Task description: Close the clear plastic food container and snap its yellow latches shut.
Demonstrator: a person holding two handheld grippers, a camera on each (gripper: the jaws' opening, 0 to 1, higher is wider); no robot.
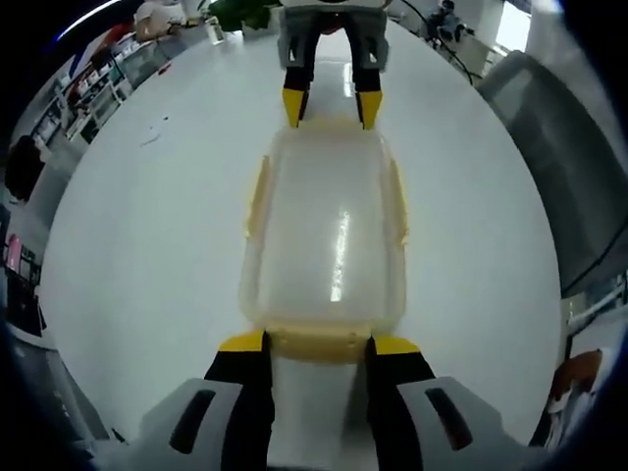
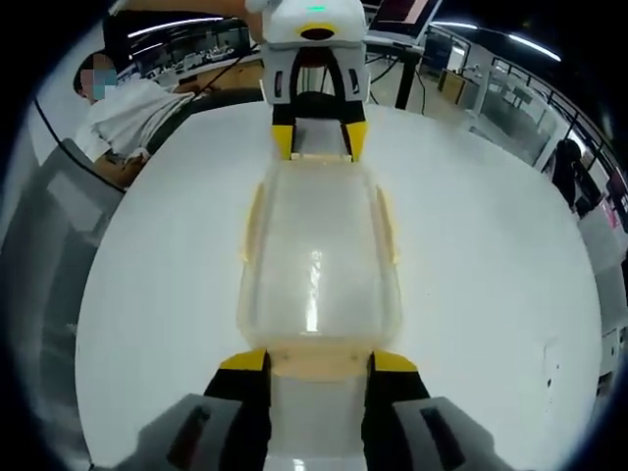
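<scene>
Both grippers point(image 1: 319, 343) point(image 2: 319, 361) flank the lidded container's point(image 1: 329, 235) ends

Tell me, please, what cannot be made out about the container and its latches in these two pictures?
- Left gripper view: the near end latch sits between the left gripper tips; locked or not is unclear.
- Right gripper view: the right gripper likewise flanks its latch.
- The side latches are too thin to judge.
- The container lid's glare hides any contents.

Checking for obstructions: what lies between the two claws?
The clear container, lid on, spans the stretch between left claw and right claw, seen in the left gripper view.
</scene>
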